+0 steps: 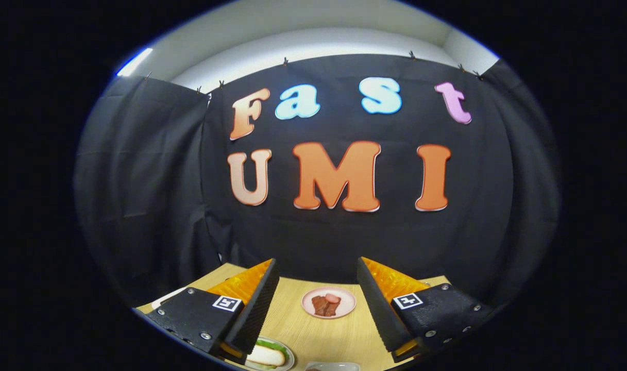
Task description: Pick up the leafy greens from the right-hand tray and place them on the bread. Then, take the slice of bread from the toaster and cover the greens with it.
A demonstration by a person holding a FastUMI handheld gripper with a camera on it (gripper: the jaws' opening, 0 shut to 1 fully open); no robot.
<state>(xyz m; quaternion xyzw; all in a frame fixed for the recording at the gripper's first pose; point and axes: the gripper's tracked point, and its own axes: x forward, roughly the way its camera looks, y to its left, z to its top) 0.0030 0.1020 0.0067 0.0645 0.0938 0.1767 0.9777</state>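
My gripper (318, 299) stands open above the wooden table (313, 335), with nothing between its two black ridged fingers (256, 309). Below the left finger a round plate (285, 355) carries a pale bread piece (266, 355) with a green leafy edge (269, 343) around it; the finger covers part of it. I cannot tell whether the green is the leafy greens or part of the plate.
Beyond the fingers, a small pink plate (310, 304) holds reddish-brown meat slices (326, 305). The rim of a pale tray (334, 366) shows at the near table edge, between the fingers. A white object (166, 298) peeks out left of the left finger.
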